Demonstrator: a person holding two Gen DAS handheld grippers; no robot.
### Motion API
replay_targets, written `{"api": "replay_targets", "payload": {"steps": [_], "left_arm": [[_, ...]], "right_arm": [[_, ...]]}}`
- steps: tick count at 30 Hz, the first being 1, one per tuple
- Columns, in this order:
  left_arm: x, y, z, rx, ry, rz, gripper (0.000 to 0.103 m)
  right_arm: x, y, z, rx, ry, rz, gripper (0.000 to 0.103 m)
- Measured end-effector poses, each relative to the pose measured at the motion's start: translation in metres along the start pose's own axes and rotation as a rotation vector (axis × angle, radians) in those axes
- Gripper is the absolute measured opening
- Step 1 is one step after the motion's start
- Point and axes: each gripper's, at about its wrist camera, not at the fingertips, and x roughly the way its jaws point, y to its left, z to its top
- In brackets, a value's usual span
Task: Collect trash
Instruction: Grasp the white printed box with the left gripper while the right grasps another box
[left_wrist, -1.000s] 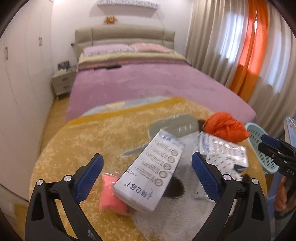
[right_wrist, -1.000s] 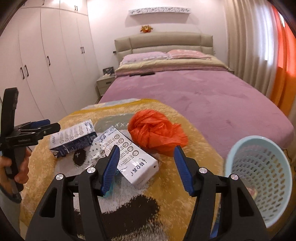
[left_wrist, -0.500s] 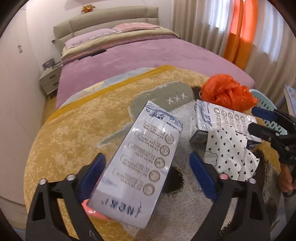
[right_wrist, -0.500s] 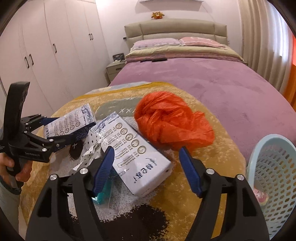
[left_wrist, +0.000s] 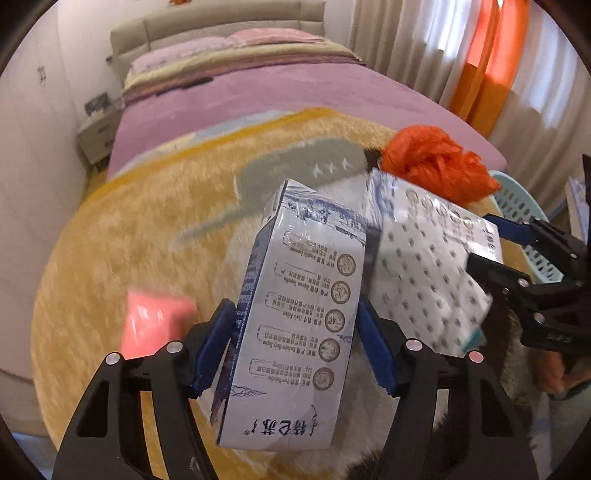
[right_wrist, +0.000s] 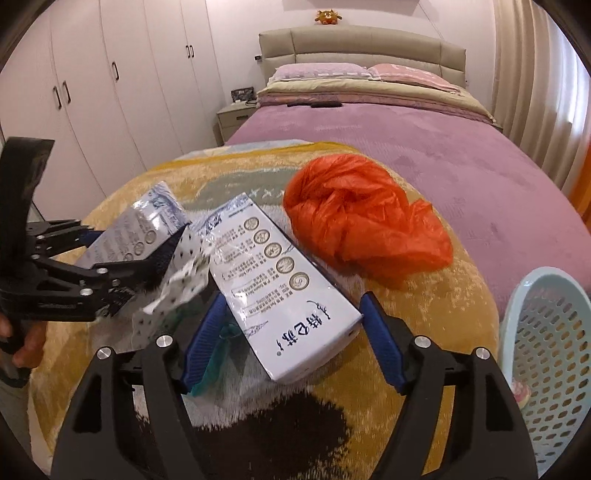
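Observation:
My left gripper (left_wrist: 295, 347) is shut on a white and blue milk carton (left_wrist: 295, 332) and holds it tilted above the yellow rug (left_wrist: 129, 240); it also shows in the right wrist view (right_wrist: 140, 236). My right gripper (right_wrist: 291, 343) is open around a second milk carton (right_wrist: 280, 284) that lies on the rug. A spotted white wrapper (right_wrist: 177, 280) lies between the cartons. A crumpled orange plastic bag (right_wrist: 362, 225) lies behind. A pink packet (left_wrist: 155, 325) lies on the rug at the left.
A light blue perforated basket (right_wrist: 546, 362) stands at the right edge of the rug, with something pink inside. A bed with a purple cover (right_wrist: 406, 140) lies behind. White wardrobes (right_wrist: 92, 92) line the left wall.
My left gripper has closed on the first carton and lifted it off the pink packet. My right gripper has moved forward, so the second carton sits between its fingers.

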Motion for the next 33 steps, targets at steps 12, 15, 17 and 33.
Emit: {"api": "replay_targets", "payload": {"steps": [12, 15, 17, 33], "left_arm": [[-0.021, -0.013, -0.036, -0.011, -0.054, 0.094, 0.078], [-0.017, -0.011, -0.038, -0.004, -0.053, 0.133, 0.076], [-0.015, -0.009, -0.04, -0.015, -0.049, 0.121, 0.075], [-0.035, -0.001, -0.042, -0.112, -0.145, 0.028, 0.053]], "right_arm": [[-0.019, 0.0, -0.028, 0.037, 0.015, 0.006, 0.057], [-0.032, -0.003, -0.038, 0.054, -0.001, -0.008, 0.057], [-0.044, -0.004, -0.05, 0.058, -0.006, -0.034, 0.057], [-0.053, -0.002, -0.068, 0.04, 0.025, -0.038, 0.069]]}}
